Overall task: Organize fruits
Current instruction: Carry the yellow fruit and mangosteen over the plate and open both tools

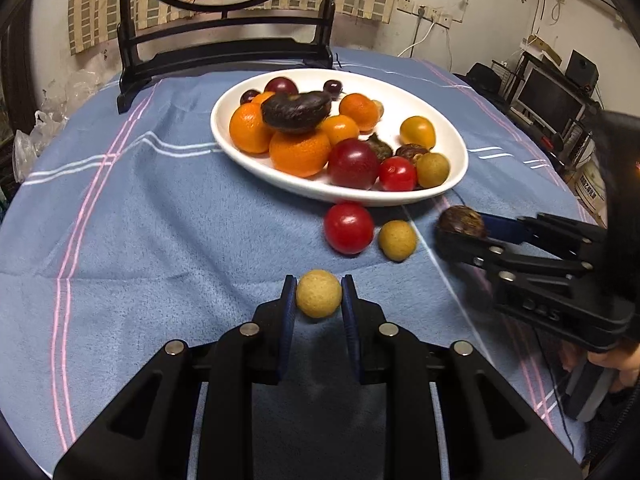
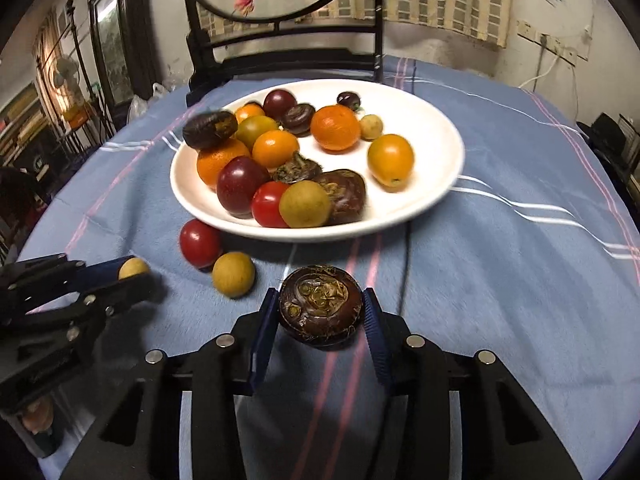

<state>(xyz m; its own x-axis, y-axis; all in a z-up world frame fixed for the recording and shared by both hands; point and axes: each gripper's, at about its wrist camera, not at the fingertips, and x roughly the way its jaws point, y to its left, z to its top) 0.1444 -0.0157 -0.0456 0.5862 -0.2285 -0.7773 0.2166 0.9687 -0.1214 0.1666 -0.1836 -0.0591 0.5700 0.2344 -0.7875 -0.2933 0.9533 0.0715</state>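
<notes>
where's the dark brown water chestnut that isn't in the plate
The water chestnut sits between the right gripper fingers, low centre in the right wrist view, just in front of the white plate.

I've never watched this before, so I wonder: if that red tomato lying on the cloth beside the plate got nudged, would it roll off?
The red tomato looks round and glossy, so it would probably roll easily and may slip between pads. The soft-looking blue cloth might slow it, and the tan fruit close beside it could block one way.
</notes>
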